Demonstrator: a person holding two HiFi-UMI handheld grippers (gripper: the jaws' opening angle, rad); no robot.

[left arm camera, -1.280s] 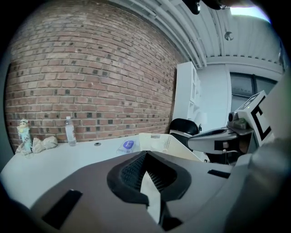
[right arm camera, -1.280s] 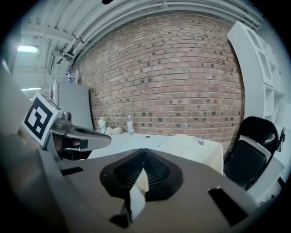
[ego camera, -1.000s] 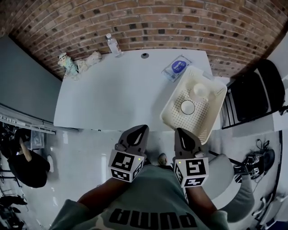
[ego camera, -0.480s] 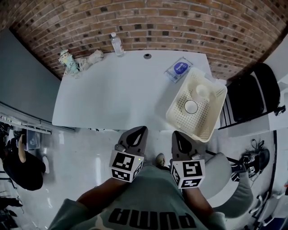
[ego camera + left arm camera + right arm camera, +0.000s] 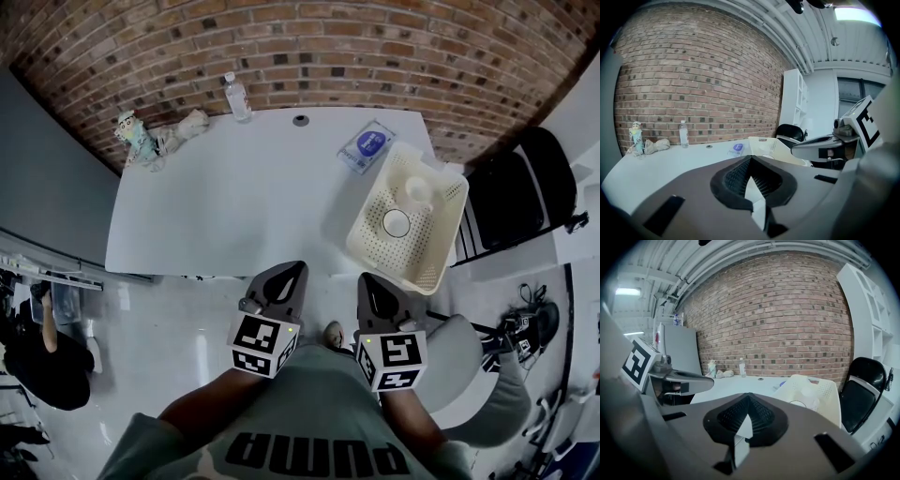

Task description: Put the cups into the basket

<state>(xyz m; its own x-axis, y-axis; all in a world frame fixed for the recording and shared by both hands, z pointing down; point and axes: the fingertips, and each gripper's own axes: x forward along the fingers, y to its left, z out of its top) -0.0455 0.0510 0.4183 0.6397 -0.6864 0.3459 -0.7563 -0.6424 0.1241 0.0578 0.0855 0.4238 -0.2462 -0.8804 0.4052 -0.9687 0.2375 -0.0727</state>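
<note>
Both tongs were closed with nothing between their jaws. The left gripper (image 5: pixel 296 272) and the right gripper (image 5: pixel 371 281) hung side by side near the basket's (image 5: pixel 373 202) closest corner, the right one nearer to it and neither touching it. Two cups sat inside the basket, one cup (image 5: pixel 397 223) upright at its middle and a second cup (image 5: pixel 419 191) just beyond. A blue packet (image 5: pixel 367 145) lay just beside the basket's far side on the white table (image 5: pixel 234 197), and a water bottle (image 5: pixel 236 96) stood well apart from the basket.
</note>
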